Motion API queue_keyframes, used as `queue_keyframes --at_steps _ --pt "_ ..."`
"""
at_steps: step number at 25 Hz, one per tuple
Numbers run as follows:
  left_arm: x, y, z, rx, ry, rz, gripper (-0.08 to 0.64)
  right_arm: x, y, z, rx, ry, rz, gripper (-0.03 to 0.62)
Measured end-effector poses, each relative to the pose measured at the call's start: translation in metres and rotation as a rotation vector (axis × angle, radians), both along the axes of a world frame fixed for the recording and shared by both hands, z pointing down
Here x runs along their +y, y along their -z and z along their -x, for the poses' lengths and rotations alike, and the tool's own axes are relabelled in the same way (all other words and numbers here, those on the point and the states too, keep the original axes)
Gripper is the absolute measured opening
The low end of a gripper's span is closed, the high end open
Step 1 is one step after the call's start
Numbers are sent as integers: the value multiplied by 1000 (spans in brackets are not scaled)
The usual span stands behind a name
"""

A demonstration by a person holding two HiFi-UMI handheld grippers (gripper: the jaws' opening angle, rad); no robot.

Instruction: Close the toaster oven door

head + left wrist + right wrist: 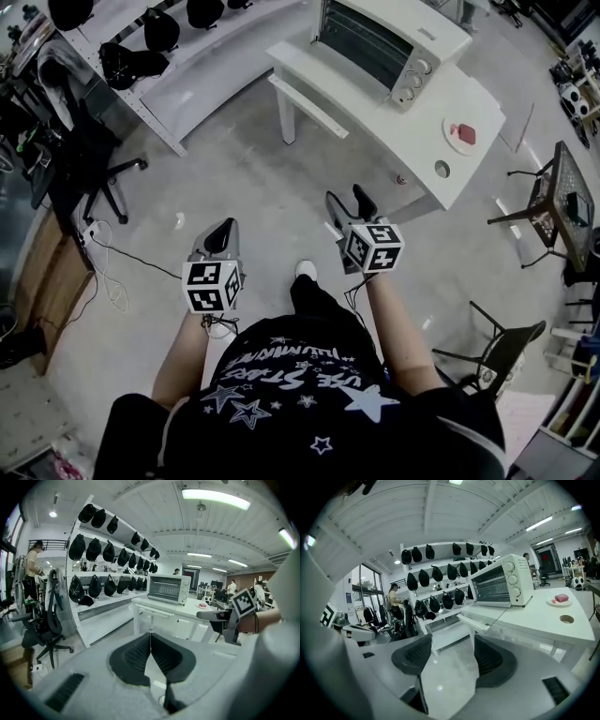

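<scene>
A white toaster oven stands on a white table at the top of the head view. Its glass door hangs open and lies flat, with the white handle bar jutting out past the table's edge. The oven and handle are ahead in the right gripper view, well beyond the jaws. My right gripper is open and empty, over the floor short of the table. My left gripper is shut on nothing, its pads meeting, farther back and to the left.
A plate with a pink item and a round hole are on the table's right part. Shelves of black caps run along the left. An office chair, a side table and a black chair stand around.
</scene>
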State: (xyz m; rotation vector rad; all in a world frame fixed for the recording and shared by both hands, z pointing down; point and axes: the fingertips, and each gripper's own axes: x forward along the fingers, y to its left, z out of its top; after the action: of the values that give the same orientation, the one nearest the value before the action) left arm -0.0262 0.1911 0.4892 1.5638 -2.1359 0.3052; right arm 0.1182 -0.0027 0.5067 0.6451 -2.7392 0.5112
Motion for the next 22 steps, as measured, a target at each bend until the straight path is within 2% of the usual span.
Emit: queue_keyframes --at_steps 10,18,22 --pt "-74 11 18 -42 23 14 21 -75 -27 10 14 -21 43 275" --pt "-95 6 34 -58 5 33 21 -88 -43 17 31 -40 61 270" --pt "-112 -1 49 -55 -37 37 21 -95 -47 22 45 -91 47 264"
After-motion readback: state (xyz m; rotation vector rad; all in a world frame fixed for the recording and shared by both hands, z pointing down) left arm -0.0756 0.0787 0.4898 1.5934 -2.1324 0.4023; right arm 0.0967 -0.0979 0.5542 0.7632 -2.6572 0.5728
